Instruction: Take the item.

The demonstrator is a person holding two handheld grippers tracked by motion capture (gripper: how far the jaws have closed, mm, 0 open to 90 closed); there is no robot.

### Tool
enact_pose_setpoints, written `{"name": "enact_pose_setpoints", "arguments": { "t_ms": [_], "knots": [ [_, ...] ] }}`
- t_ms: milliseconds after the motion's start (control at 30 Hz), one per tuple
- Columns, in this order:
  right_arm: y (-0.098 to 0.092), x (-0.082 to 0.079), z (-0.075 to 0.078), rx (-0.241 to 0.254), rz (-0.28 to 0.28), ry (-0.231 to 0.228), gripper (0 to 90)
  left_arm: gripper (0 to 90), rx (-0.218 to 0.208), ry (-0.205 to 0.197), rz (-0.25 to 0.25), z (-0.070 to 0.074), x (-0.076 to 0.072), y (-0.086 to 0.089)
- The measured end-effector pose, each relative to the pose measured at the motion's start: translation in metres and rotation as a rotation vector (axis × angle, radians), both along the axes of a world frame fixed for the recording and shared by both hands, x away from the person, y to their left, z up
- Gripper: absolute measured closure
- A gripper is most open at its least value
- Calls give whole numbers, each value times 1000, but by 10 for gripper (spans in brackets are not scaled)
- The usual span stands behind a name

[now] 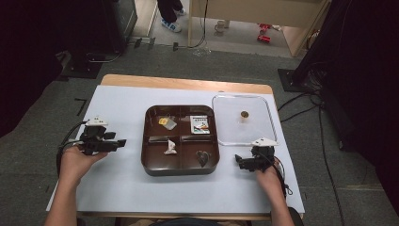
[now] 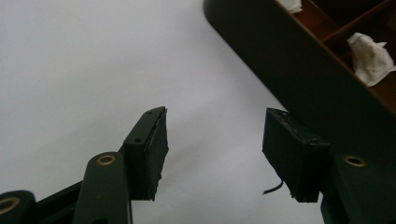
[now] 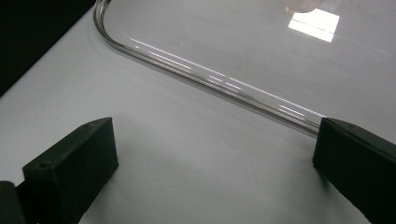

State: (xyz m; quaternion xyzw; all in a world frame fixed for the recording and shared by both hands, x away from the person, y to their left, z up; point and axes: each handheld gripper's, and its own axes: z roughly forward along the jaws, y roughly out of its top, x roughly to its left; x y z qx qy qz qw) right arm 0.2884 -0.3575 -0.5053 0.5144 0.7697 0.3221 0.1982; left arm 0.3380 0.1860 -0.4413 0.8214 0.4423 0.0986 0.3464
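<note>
Two grippers are resting over the white table cover [image 1: 117, 188], one on each side of a brown tray [image 1: 180, 167]. The left gripper [image 1: 123, 142] is pointing toward the tray's left wall, its jaws standing apart with nothing between them. The right gripper [image 1: 238, 161] is sitting just beside the near edge of a clear lid [image 1: 242, 123], jaws spread wide and gripping nothing. Inside the tray, a crumpled white wrapper [image 1: 170, 148] is lying in the near-left compartment.
</note>
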Motion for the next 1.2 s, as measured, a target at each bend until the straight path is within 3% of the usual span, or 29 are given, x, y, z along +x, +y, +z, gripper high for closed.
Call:
{"name": "enact_pose_setpoints", "arguments": {
  "t_ms": [200,433,767,1200],
  "knots": [
    [0,0,0,-2,1,-1,0,397,-50,-25,-43,11,-4,-8],
    [0,0,0,-2,1,0,0,404,-56,-15,-67,20,-5,-16],
    [0,0,0,-2,1,-2,0,401,-82,-47,-116,35,-6,-30],
    [0,0,0,-1,1,-2,0,408,-94,-54,-176,39,-6,-50]
  ]
}}
